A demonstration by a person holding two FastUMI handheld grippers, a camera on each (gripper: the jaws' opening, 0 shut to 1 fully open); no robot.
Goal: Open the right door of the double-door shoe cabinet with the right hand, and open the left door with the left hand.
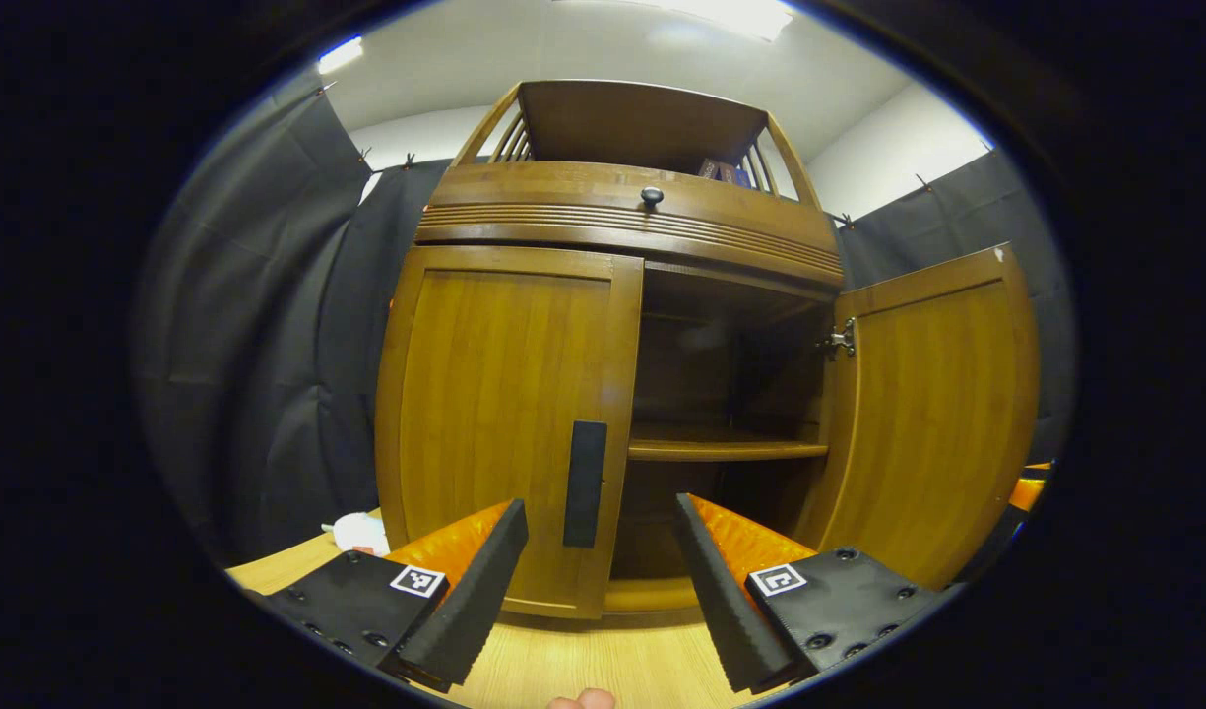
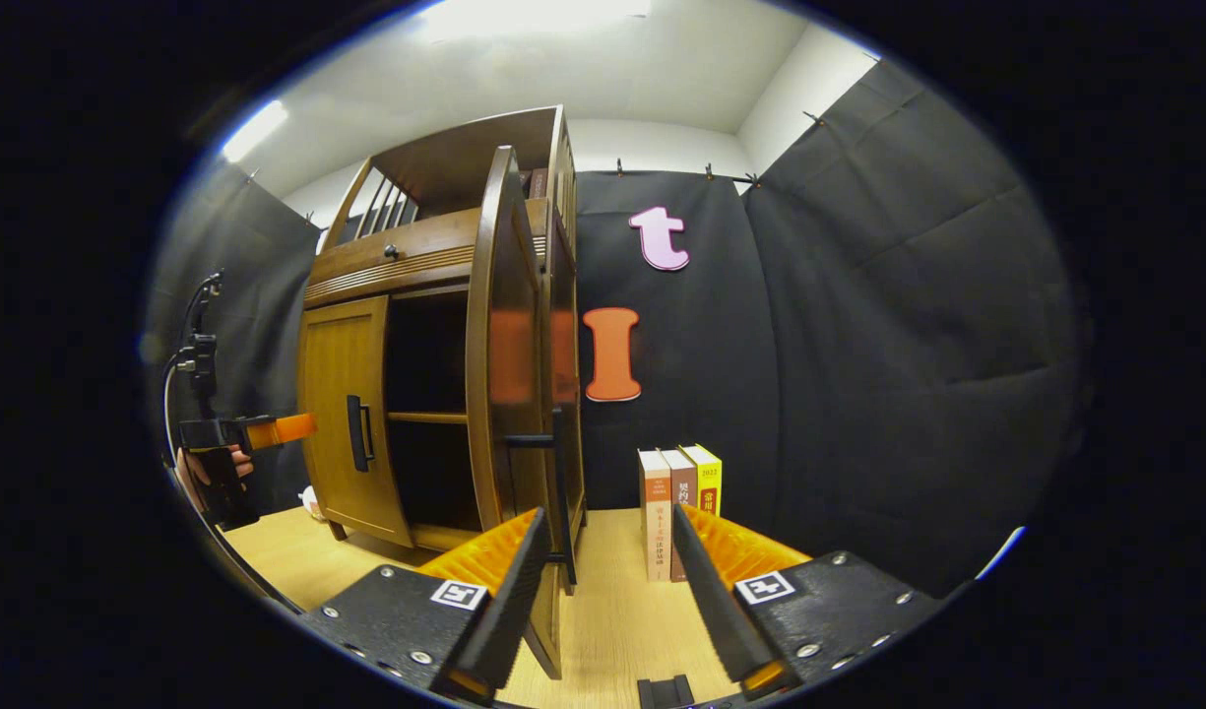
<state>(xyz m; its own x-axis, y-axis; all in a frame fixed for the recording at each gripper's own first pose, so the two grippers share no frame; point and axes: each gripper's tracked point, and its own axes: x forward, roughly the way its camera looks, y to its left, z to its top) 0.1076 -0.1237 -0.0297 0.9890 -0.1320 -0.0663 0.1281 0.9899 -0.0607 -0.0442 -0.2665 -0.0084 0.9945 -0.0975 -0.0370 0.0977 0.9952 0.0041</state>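
Booth, wood tabletop (image 1: 603, 660) | cabinet (image 1: 622, 236) stands at the far side | right door (image 1: 932, 414) swung open, shelf (image 1: 726, 448) exposed | left door (image 1: 504, 423) closed, handle (image 1: 585, 483) just beyond the left gripper (image 1: 603, 571), jaws spread, empty | right gripper (image 2: 603, 591) near the open door's edge, jaws spread | books (image 2: 679, 507) right of cabinet.
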